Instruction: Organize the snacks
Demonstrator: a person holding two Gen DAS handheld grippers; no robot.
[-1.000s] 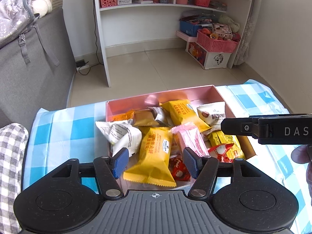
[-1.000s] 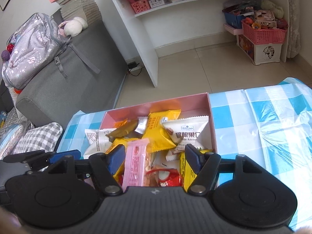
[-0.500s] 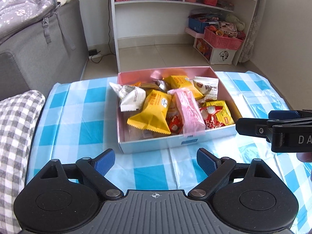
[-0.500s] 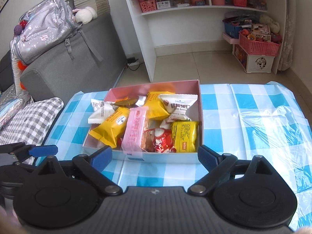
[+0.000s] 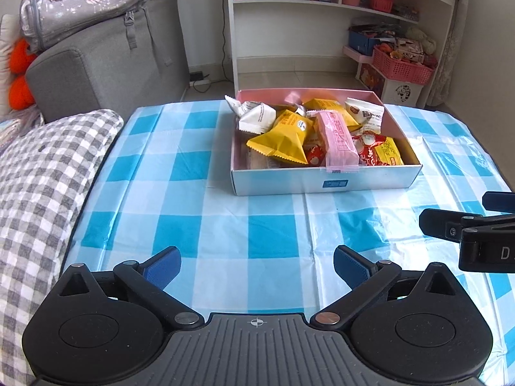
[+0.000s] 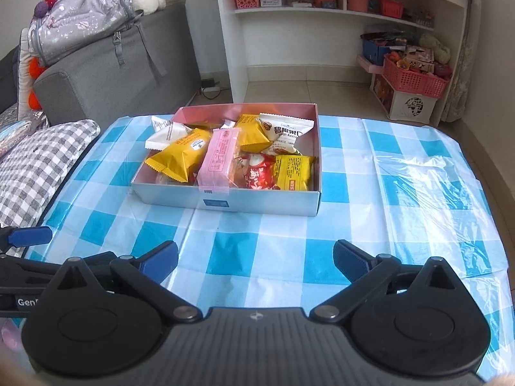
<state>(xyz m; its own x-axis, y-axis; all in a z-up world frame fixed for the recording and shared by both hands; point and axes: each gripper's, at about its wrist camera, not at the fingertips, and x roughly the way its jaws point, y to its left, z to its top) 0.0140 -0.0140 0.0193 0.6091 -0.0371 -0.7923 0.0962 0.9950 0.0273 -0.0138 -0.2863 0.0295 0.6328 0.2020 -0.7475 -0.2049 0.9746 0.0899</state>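
A shallow box (image 5: 289, 181) with a pink inside and white walls stands on the blue-checked tablecloth (image 5: 264, 231). It holds several wrapped snacks: a yellow packet (image 5: 283, 138), a pink packet (image 5: 339, 141), white and red ones. The right wrist view shows the same box (image 6: 257, 201) with the pink packet (image 6: 219, 157) hanging over its front wall. My left gripper (image 5: 256, 259) hovers over bare cloth in front of the box, jaws still opening, nothing between them. My right gripper (image 6: 255, 252) does the same beside it, jaws opening and empty.
A grey-checked cushion (image 5: 42, 177) lies along the table's left edge. Behind it are a grey sofa (image 5: 106, 74) and a backpack (image 5: 80, 3). A white shelf unit (image 5: 338, 16) and a pink basket (image 5: 402, 69) stand beyond the table's far edge.
Both grippers have drawn back from over the box to the near part of the table. Their jaws have spread from half open to wide. The snacks stay in the box.
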